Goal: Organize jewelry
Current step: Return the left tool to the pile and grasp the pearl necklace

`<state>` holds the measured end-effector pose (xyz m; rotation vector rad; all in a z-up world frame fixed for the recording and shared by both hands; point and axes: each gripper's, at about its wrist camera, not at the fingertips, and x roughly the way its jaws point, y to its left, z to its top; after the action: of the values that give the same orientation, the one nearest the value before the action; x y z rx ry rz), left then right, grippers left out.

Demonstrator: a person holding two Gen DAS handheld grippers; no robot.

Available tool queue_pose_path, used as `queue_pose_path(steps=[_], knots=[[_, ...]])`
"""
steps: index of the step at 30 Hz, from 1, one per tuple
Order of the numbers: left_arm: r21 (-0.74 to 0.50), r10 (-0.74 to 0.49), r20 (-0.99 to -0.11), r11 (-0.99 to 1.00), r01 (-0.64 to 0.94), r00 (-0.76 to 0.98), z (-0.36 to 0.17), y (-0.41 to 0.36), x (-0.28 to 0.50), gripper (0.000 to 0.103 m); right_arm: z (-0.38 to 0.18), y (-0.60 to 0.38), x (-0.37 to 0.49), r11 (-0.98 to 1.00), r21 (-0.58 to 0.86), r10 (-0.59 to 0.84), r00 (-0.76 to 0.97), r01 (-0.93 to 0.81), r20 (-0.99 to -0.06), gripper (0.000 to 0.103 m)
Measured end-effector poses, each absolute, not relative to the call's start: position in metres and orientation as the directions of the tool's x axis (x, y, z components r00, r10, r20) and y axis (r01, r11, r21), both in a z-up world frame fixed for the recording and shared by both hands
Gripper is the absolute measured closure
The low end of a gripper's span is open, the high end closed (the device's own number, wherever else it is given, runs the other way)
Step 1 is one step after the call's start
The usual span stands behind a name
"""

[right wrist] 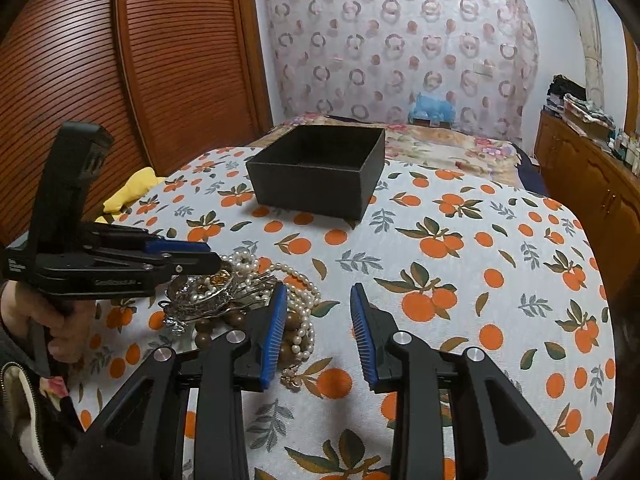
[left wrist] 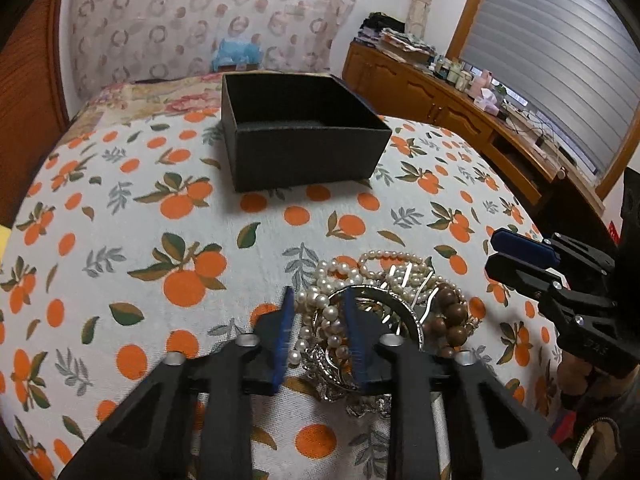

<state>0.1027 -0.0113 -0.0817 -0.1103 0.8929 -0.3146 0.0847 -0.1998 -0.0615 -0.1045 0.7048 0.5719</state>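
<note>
I am looking down my left gripper (left wrist: 316,336) at a tangled heap of jewelry (left wrist: 372,312) lying on an orange-print tablecloth (left wrist: 120,240). The heap is showing white pearl strands (left wrist: 332,280), a silver bangle (left wrist: 416,320), and brown wooden beads (left wrist: 452,312) at its 3 o'clock edge. My left gripper's blue pads are clenching on the pearl strands and the bangle's rim at the heap's 6 o'clock side.

An open black box (left wrist: 296,136), square and showing nothing inside, is standing well apart from the heap at 12 o'clock.

My right gripper (right wrist: 320,332) is hovering with its jaws released, nothing between them but cloth. In its own view, its left pad is sitting just beside the pearls and wooden beads (right wrist: 296,344), and the heap is lying at 10 o'clock. A hand (right wrist: 60,320) is gripping the left tool's handle at 9 o'clock.
</note>
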Motion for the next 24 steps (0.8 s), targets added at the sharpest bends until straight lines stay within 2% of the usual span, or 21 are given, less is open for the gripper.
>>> queue_pose_path(steps=[3,24], knots=[[-0.243,-0.327,-0.736,0.945,0.219,0.593,-0.080,-0.007,0.100,0.096,-0.064,-0.195,0.083,0.839,0.093,0.461,0.611,-0.536,-0.643,0.068],[-0.227,-0.242,-0.623,0.966,0.125,0.744,-0.028,0.050,0.063,0.096,-0.060,-0.175,0.080,0.818,0.082,0.480,0.596,-0.570,-0.644,0.068]])
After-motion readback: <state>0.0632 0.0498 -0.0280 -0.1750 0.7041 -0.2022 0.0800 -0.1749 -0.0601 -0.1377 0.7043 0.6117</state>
